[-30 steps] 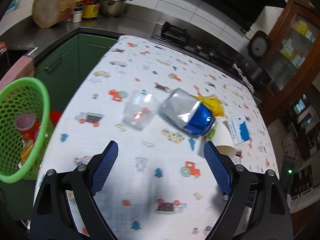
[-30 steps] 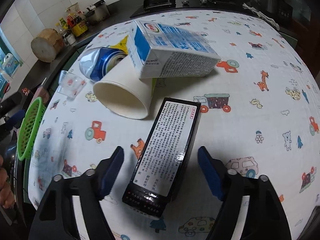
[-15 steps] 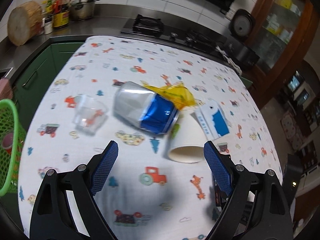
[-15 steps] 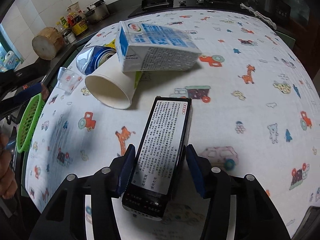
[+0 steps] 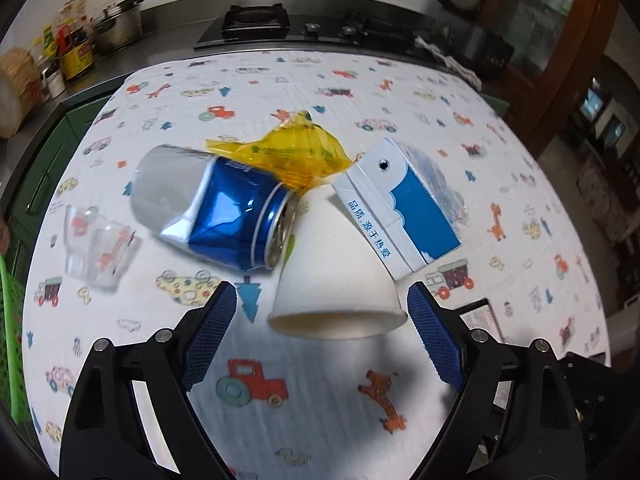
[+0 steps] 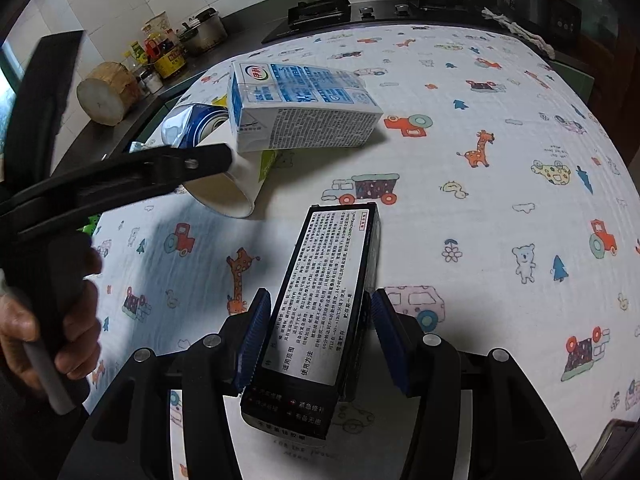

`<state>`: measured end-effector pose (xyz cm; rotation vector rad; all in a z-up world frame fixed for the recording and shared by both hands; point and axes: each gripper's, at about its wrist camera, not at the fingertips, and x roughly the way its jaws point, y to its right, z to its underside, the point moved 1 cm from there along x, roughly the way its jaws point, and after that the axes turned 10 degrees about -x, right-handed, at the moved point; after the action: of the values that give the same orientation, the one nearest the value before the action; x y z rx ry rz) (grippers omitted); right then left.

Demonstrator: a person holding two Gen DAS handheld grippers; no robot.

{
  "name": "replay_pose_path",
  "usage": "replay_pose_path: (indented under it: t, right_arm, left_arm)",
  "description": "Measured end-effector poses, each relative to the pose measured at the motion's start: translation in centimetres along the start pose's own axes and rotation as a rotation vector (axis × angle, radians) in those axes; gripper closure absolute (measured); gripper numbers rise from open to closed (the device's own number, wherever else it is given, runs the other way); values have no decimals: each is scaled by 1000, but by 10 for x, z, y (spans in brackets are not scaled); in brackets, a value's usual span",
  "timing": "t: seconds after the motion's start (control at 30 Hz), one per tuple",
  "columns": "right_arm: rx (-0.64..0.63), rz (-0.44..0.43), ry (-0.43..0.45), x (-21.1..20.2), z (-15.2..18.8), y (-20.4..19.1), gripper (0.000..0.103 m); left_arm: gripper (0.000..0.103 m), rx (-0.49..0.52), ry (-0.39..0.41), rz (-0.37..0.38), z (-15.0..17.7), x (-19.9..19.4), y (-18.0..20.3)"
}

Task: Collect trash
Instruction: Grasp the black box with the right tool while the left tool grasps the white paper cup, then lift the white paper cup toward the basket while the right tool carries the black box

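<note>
My left gripper (image 5: 322,332) is open, its jaws on either side of the mouth of a white paper cup (image 5: 336,276) lying on its side. Behind the cup lie a crushed blue can (image 5: 216,212), a yellow wrapper (image 5: 296,152), a blue-and-white milk carton (image 5: 396,204) and a clear plastic cup (image 5: 98,246). My right gripper (image 6: 320,340) is shut on a black box with a white label (image 6: 324,304) and holds it over the cloth. The carton (image 6: 296,108), paper cup (image 6: 228,188) and left gripper's arm (image 6: 120,180) show in the right wrist view.
The table has a white cloth with cartoon prints (image 5: 360,92). A green basket rim (image 5: 10,320) is at the left edge. A stove (image 5: 256,24), pot (image 5: 120,28) and bottles stand on the counter behind. A wooden cabinet (image 5: 560,20) stands at the right.
My left gripper has swung right from the basket and plastic cup, now straddling the paper cup. My right gripper has closed on the black box.
</note>
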<state>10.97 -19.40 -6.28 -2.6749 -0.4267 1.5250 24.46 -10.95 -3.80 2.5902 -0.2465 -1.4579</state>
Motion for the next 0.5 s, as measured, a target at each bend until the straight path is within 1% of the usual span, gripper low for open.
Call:
replay_pose_path:
  t: [0.13,0.17,0.2,0.27,0.5]
  right_arm:
    - [10,-3,-2,1,1,3,52]
    - [10,-4,-3,2,2,4,52]
    - [11,-5,-5,3,2,4,52]
    - [15,-6,-9,5,4,5,52]
    - [17,-12,-7,5,7,3,52]
  left_arm:
    - [18,21,-9,-10,-2,11,5]
    - [21,24,-9,-9,-2,13,6]
    - [27,32,-10,-4,-2,14,7]
    - [32,40,-17,2,-1,16,9]
    - [36,47,6,4,4,6,6]
